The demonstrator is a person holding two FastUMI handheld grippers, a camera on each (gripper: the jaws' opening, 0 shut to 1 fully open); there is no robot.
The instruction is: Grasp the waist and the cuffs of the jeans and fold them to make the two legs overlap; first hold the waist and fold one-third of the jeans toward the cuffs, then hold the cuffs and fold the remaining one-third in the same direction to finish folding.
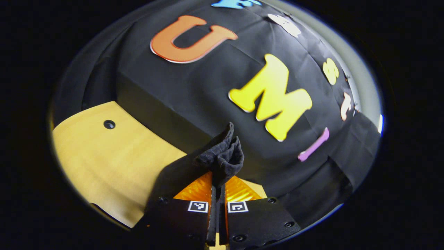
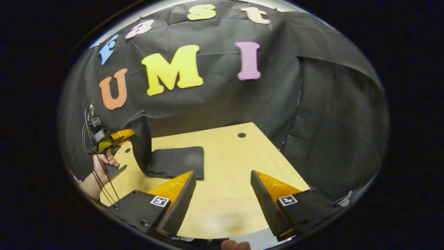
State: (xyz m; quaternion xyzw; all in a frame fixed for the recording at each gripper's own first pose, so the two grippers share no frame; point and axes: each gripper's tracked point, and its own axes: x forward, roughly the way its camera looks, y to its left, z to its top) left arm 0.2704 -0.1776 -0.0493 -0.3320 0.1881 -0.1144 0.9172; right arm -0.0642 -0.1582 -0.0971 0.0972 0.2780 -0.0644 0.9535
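Your right gripper sat nearest in the right gripper view, its two fingers spread wide apart with nothing between them, hovering above the near part of the wooden table. Bare tabletop showed through the gap. At the very bottom edge of that view a bit of your hand peeked in.

Farther off to the left in the same view, your other hand gripped the handle of the left gripper, with thin cables trailing down past your wrist. You held that tool raised above the table's left side, and from it the jeans hung down in a dark sheet. Their lower part lay flat on the wood as a neat dark rectangle, its near right corner close to your right gripper's left finger, though whether they touched I cannot tell.

In the left gripper view, your left gripper had its fingers pressed tight together, clamped on a bunched fold of the jeans that stuck up just past the fingertips. More dark fabric dropped away to the left of the fingers, covering some of the table. The view was tilted, so the tabletop ran off to the lower left, with a small round hole in the wood at its far side.

A similar hole sat near the far edge of the table in the right gripper view, well apart from the jeans.
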